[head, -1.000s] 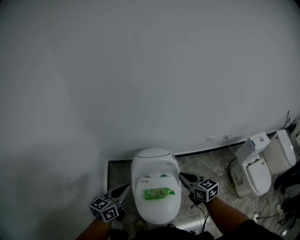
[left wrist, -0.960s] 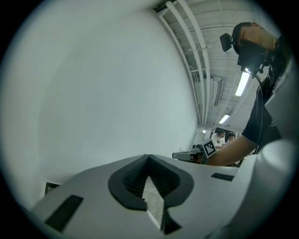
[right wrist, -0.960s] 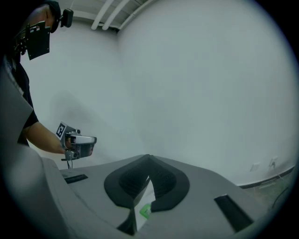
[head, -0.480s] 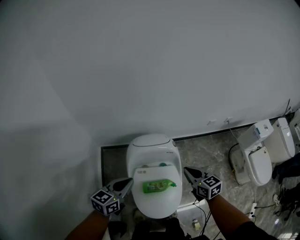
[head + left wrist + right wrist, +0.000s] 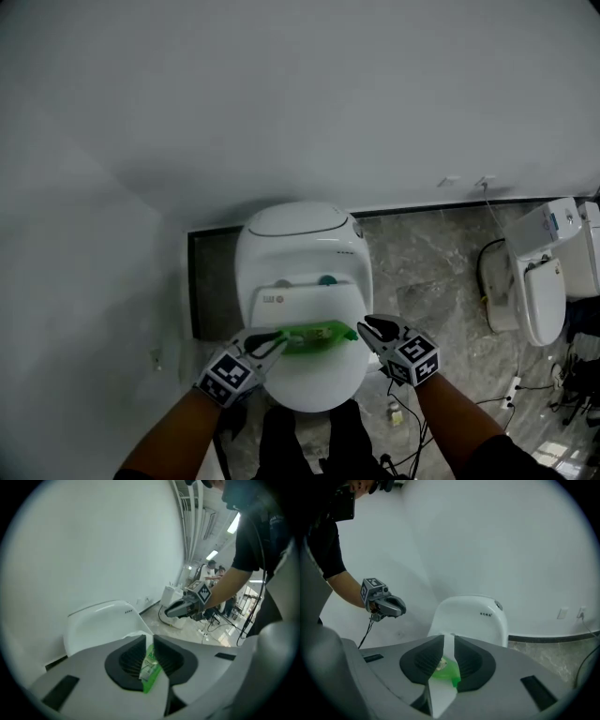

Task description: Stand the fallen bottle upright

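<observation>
A green bottle (image 5: 317, 336) lies on its side across the closed white toilet lid (image 5: 309, 389), cap end to the right. My left gripper (image 5: 275, 340) is at the bottle's left end, jaws almost together after just parting a crack; the bottle (image 5: 150, 667) shows through the slit just beyond the tips. My right gripper (image 5: 367, 327) is close to the cap end. Its jaws have just been opening, and the bottle (image 5: 443, 670) sits low in their gap with the pads apart from it. Each gripper sees the other: the right gripper (image 5: 171, 611) and the left gripper (image 5: 396, 607).
The toilet's rounded back (image 5: 300, 234) stands against a white wall. A dark recess (image 5: 202, 281) runs along the toilet's left. Other white toilets (image 5: 548, 281) stand on the grey marble floor at the right. Cables (image 5: 398, 412) lie on the floor under my right arm.
Both grippers have come down from beside the toilet to the lid and closed in on the two ends of the bottle. The head view has moved nearer to the toilet.
</observation>
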Demonstrator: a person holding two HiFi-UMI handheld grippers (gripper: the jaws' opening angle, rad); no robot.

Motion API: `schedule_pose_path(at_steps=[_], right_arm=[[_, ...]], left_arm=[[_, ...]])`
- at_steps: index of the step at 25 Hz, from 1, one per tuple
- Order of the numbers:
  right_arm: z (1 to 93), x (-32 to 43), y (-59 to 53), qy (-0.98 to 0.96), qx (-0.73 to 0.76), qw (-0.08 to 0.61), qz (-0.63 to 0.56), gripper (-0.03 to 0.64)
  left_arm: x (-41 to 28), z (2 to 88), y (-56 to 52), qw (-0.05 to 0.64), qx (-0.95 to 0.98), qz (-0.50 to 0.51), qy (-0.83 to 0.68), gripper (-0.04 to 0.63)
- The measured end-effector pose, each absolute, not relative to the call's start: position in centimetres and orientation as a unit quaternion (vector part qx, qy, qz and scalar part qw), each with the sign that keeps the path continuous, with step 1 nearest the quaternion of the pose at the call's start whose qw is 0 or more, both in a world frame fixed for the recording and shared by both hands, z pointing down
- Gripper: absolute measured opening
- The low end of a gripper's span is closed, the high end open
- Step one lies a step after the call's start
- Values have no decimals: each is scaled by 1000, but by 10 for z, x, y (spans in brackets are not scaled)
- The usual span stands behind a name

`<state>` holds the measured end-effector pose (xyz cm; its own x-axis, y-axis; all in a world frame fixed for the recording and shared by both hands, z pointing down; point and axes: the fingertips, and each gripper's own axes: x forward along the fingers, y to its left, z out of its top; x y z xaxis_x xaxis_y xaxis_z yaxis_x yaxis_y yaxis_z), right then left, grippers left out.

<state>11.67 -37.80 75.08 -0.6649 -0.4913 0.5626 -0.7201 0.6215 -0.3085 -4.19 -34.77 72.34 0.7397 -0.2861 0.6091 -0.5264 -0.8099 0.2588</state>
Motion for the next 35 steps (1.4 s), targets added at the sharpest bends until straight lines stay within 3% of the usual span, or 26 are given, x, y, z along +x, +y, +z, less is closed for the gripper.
schedule_pose_path(at_steps=[1, 4, 8, 14, 23, 29, 35], right_arm=[[774, 115, -372, -871, 342, 227, 270, 105], [836, 108, -360, -865, 329, 247, 287, 196], [894, 110, -354, -856, 322, 268, 303, 235], [947, 110, -343, -854, 289, 306, 307, 266], [973, 101, -338, -855, 269, 312, 315, 275], [979, 104, -343, -857, 274, 302, 314, 166], [963, 101, -347, -863, 270, 301, 302, 163]], left_arm=[[-36, 749, -343, 204, 907, 308, -202, 128], [-26, 826, -334, 154, 892, 405, -127, 312], [-14, 900, -322, 84, 866, 490, -50, 390], [-17, 967, -314, 29, 828, 560, -21, 397], [-15, 978, -318, 16, 838, 545, -14, 413], [-16, 981, -318, 18, 838, 545, -1, 413], [-17, 978, -318, 32, 834, 551, 10, 410]])
